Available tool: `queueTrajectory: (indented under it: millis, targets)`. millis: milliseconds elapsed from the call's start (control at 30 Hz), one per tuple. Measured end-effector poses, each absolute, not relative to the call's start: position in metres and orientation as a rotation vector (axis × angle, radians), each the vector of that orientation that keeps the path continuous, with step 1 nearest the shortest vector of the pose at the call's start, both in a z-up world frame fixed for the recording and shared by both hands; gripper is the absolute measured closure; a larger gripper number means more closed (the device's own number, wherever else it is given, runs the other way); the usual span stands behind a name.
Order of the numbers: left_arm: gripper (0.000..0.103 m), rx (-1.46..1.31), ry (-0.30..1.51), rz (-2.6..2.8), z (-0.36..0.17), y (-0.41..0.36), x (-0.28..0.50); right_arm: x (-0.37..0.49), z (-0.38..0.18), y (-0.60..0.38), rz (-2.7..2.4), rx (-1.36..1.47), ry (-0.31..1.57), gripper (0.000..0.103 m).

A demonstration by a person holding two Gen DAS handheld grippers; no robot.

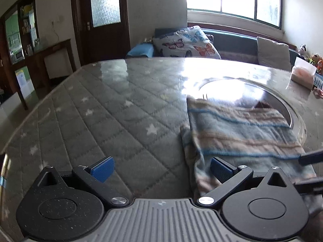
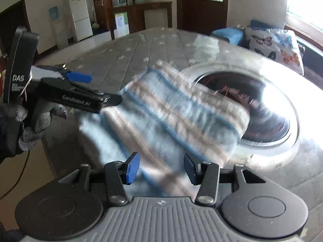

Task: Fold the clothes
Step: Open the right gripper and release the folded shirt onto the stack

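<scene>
A striped blue, beige and white cloth (image 1: 242, 133) lies folded on the quilted grey table cover (image 1: 113, 117), its far end over the round glass turntable (image 1: 238, 88). My left gripper (image 1: 161, 169) is open and empty, its right pad (image 1: 220, 170) over the cloth's near left corner. In the right wrist view the cloth (image 2: 173, 109) is blurred and lies ahead of my right gripper (image 2: 161, 169), which is open with the cloth's near edge between the pads. The left gripper (image 2: 78, 78) shows at the left of that view, beside the cloth.
A white tissue box (image 1: 302, 72) stands at the table's far right. A bench with a butterfly pillow (image 1: 187, 44) runs under the window beyond the table. A dark door and sideboard (image 1: 50, 60) stand at the left.
</scene>
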State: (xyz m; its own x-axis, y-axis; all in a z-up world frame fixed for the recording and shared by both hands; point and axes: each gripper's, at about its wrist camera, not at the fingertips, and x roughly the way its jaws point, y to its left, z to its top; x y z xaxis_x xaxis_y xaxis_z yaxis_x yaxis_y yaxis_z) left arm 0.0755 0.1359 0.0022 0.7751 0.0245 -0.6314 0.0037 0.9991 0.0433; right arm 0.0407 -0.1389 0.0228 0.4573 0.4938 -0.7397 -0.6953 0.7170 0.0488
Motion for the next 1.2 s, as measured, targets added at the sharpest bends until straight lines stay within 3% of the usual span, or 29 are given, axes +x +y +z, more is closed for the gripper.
queueTrajectory:
  millis: [533, 1200]
  targets:
    - [0.000, 0.079, 0.720, 0.015, -0.002, 0.123, 0.161, 0.112, 0.011, -0.147, 0.639, -0.178, 0.789, 0.054]
    - [0.000, 0.079, 0.758, 0.020, -0.013, 0.135, 0.179, 0.131, 0.003, -0.132, 0.667, -0.163, 0.802, 0.054]
